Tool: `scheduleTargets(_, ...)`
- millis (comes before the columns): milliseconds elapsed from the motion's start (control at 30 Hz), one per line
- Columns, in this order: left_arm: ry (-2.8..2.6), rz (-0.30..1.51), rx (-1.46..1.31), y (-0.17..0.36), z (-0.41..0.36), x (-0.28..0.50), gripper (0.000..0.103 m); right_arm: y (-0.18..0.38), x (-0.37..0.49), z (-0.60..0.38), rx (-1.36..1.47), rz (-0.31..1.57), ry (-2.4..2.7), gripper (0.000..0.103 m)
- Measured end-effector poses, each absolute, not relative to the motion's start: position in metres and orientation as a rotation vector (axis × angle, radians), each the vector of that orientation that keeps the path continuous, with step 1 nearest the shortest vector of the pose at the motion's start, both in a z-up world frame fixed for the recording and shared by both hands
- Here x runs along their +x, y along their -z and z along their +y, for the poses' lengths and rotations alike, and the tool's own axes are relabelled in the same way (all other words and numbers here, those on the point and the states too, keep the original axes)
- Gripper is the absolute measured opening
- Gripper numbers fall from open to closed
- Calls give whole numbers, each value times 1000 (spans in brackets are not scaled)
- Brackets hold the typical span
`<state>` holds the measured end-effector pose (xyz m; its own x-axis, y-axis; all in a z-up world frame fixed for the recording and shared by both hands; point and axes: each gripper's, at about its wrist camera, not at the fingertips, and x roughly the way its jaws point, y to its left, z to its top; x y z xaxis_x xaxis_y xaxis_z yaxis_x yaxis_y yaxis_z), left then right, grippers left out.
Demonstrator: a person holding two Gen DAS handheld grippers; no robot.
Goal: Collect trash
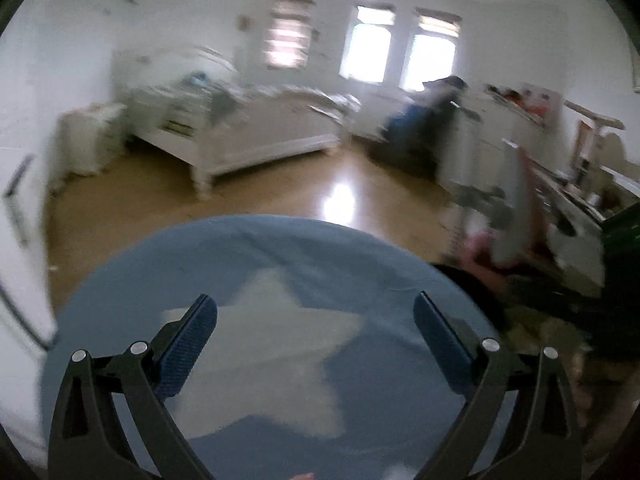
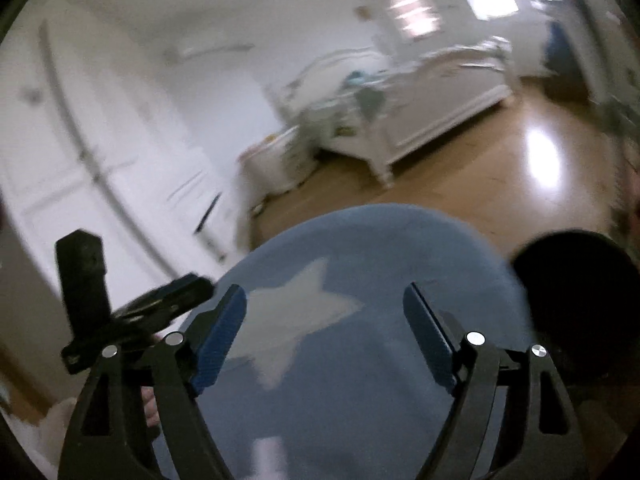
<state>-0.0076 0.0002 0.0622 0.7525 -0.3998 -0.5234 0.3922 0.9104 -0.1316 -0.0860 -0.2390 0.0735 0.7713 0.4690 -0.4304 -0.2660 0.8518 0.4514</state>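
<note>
Both views are motion-blurred, and no piece of trash can be made out in them. My left gripper (image 1: 314,298) is open with nothing between its blue pads, above a round blue rug (image 1: 280,248) with a white star (image 1: 272,360). Above the same rug (image 2: 380,240) and star (image 2: 296,308), my right gripper (image 2: 324,288) also stands open and empty. A dark round object (image 2: 576,292) sits at the rug's right edge, too blurred to name. A small pale patch (image 2: 268,456) lies on the rug near the bottom.
A white bed (image 1: 256,140) stands across the wooden floor (image 1: 160,208). White wardrobe doors (image 2: 100,152) line the left. Blurred clutter (image 1: 520,216) and a desk fill the right side. A black device part (image 2: 82,276) shows left of my right gripper, with a hand below it.
</note>
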Motion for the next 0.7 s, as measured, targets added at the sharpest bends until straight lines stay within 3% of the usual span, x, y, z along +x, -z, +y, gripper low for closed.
scheduleTargets(133, 307, 504, -16, -58, 49, -28, 98, -87, -95, -164, 263, 550, -498, 87)
scheduleTargets(233, 241, 501, -11, -50, 69, -36, 98, -87, -99, -129, 188, 512, -467, 98)
scheduleTargets(700, 146, 524, -93, -23, 102, -41, 98, -31, -59, -152, 70, 426, -123, 98)
